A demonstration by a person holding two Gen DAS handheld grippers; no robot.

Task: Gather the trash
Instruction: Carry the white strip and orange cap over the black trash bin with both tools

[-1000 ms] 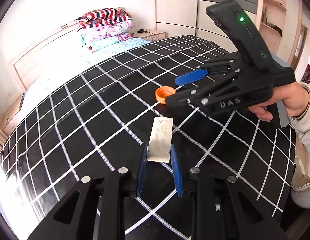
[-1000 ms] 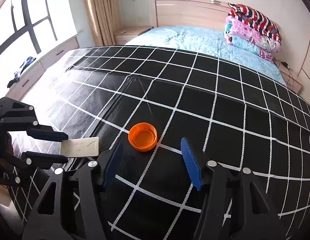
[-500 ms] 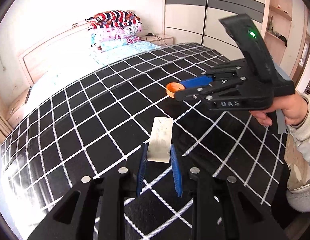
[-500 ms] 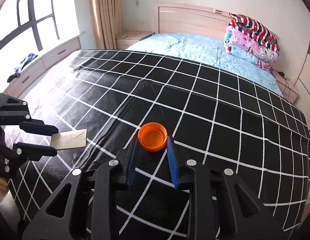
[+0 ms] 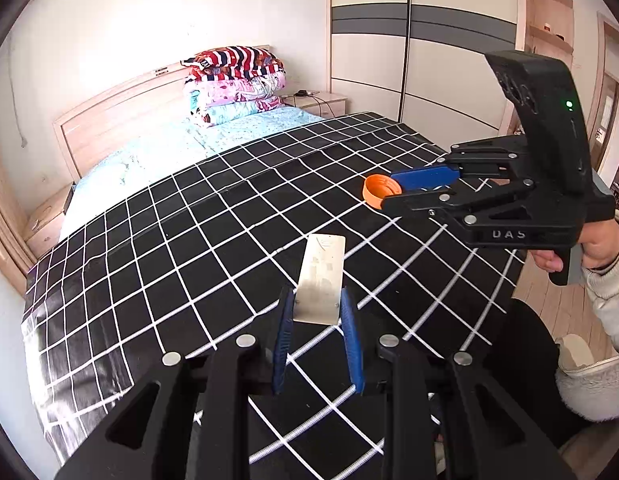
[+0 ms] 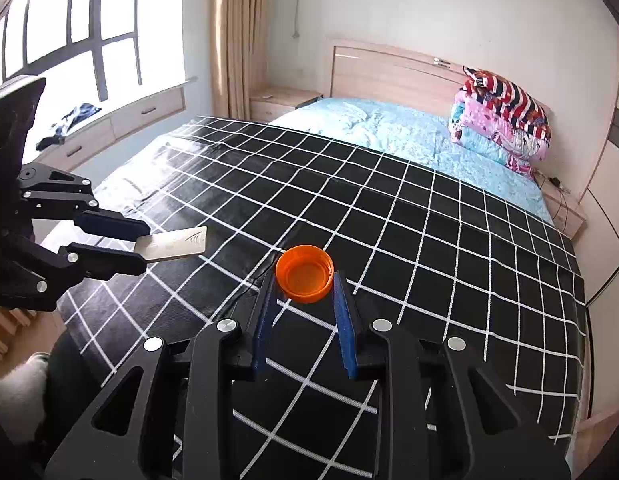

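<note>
Fingers (image 6: pixel 343 312) of right gripper (image 6: pixel 303 308) just closed, clamped on orange bottle cap (image 6: pixel 304 274), frame centre, open side up. Left gripper (image 5: pixel 316 320) clamped on silver card (image 5: pixel 320 280), long axis pointed forward. Both held above checked bed cover (image 6: pixel 429 240); no bin seen.

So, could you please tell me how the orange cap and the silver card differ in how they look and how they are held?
The orange cap is round and cup-shaped, open side up; the silver card is flat, thin and rectangular. The cap is bright orange, the card a dull metallic grey. The right gripper pinches the cap across its rim, while the left gripper clamps the card at one end, so most of it sticks out forward. Both are held clear of the checked black cover.
</note>
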